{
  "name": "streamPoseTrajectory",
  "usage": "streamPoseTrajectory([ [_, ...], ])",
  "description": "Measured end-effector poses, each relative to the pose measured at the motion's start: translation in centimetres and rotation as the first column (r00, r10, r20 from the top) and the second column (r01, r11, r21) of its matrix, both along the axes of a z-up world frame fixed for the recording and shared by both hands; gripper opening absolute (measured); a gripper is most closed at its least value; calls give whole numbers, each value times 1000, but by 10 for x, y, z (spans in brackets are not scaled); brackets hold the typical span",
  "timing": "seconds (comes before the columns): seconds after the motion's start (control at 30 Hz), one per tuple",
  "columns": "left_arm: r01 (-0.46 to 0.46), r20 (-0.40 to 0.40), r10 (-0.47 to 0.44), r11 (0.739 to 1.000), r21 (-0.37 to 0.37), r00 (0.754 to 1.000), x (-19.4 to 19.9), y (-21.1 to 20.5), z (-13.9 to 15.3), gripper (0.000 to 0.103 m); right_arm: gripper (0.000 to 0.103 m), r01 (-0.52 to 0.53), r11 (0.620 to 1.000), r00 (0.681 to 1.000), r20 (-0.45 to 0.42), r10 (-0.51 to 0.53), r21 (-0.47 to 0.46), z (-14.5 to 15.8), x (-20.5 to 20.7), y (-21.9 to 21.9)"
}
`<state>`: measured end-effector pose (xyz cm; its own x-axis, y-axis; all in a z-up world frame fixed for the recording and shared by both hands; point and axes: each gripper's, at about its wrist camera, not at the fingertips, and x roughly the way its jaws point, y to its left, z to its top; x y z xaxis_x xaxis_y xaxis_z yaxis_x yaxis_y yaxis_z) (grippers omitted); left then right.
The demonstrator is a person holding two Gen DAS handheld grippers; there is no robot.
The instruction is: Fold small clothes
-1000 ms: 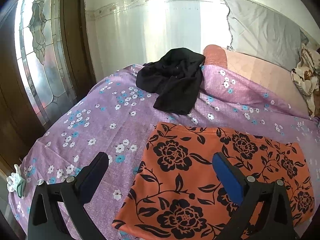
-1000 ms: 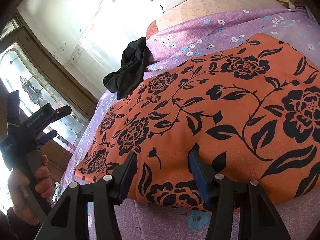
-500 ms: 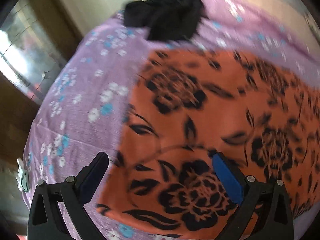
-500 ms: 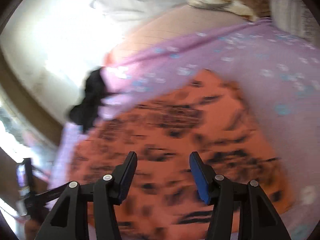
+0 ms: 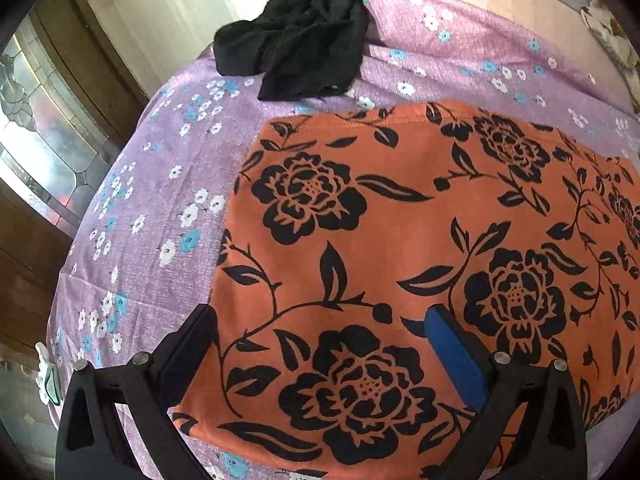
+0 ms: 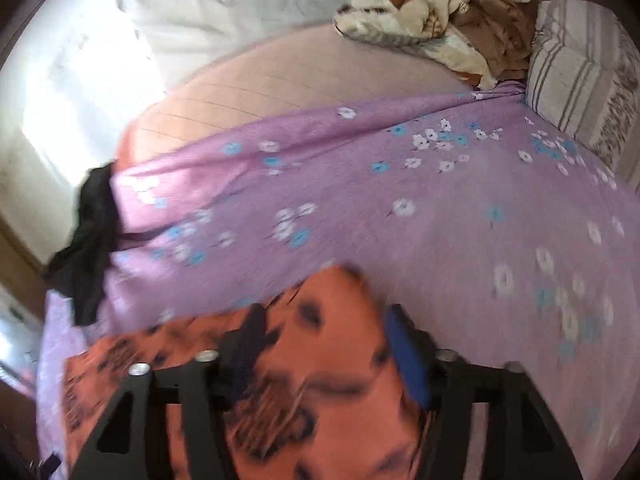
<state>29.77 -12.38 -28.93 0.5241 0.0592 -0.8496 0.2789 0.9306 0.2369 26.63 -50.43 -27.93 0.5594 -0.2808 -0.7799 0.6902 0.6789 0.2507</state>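
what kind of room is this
Most likely a bedroom. The orange flowered cloth lies on a bed with a purple flowered sheet, pillows sit at its far end, and a crumpled blanket lies beside them.

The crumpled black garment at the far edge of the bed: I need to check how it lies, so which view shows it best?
The left wrist view: the crumpled black garment is sharp and whole on the purple floral bedsheet. The right wrist view shows it only blurred at the left edge.

Orange black-flowered garment (image 5: 420, 248) flat on bed; black garment (image 5: 296, 60) crumpled beyond.
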Motion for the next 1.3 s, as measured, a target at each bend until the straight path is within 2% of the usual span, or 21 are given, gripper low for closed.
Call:
streamPoseTrajectory([
  [0.07,2,-3,-2,1000,3,1000,3,-2,-3,103,69,3,999,999,-43,-1,42,-13,15,-19],
  [0.2,8,6,-8,1000,4,1000,6,-6,-2,103,69,-29,978,998,-50,41,208,-44,28,-34],
  [0.23,11,6,-11,1000,6,1000,5,-7,-3,103,65,-32,984,997,-56,43,178,-43,28,-31],
  [0.27,13,8,-14,1000,10,1000,5,-8,-3,103,38,-59,989,996,-63,68,134,-40,30,-24],
  [0.3,14,10,-14,1000,15,1000,6,-9,-3,103,8,-85,988,993,-73,95,128,-40,31,-20],
  [0.33,14,11,-14,1000,17,1000,6,-9,-4,103,8,-76,990,994,-68,84,116,-38,30,-20],
  [0.5,13,25,-13,1000,17,1000,4,-8,-1,103,7,27,999,996,87,-30,38,-7,-3,-27],
  [0.53,12,26,-13,1000,17,1000,4,-8,-1,103,7,39,999,995,92,-42,34,-6,-5,-30],
  [0.63,14,25,-14,1000,17,1000,4,-9,-2,103,7,81,997,996,43,-82,9,-17,-7,-38],
  [0.73,23,25,-24,999,32,999,3,-11,-4,103,13,72,992,997,-39,-68,103,-50,3,-46],
  [0.87,25,8,-25,1000,20,1000,5,-7,-4,103,22,112,983,991,64,-122,143,-33,-18,-46],
  [0.93,15,0,-15,1000,10,1000,7,-6,-4,103,23,130,987,982,125,-140,91,-10,-35,-40],
  [0.97,12,-1,-12,1000,8,1000,7,-6,-4,103,27,120,991,980,154,-127,58,2,-43,-34],
  [1.03,17,5,-17,1000,8,1000,5,-8,-2,103,41,58,998,981,183,-59,12,21,-53,-19],
  [1.07,23,11,-23,1000,7,1000,3,-9,-1,103,54,19,1000,982,187,-17,-11,27,-55,-9],
  [1.1,31,17,-31,1000,5,999,1,-11,1,103,58,-26,999,984,176,33,-40,32,-57,6],
  [1.23,67,27,-67,998,6,997,-8,-18,4,103,56,-173,983,979,101,178,-59,25,-48,46],
  [1.3,74,25,-74,997,21,997,-10,-20,2,103,49,-212,976,976,40,214,-47,9,-41,57],
])
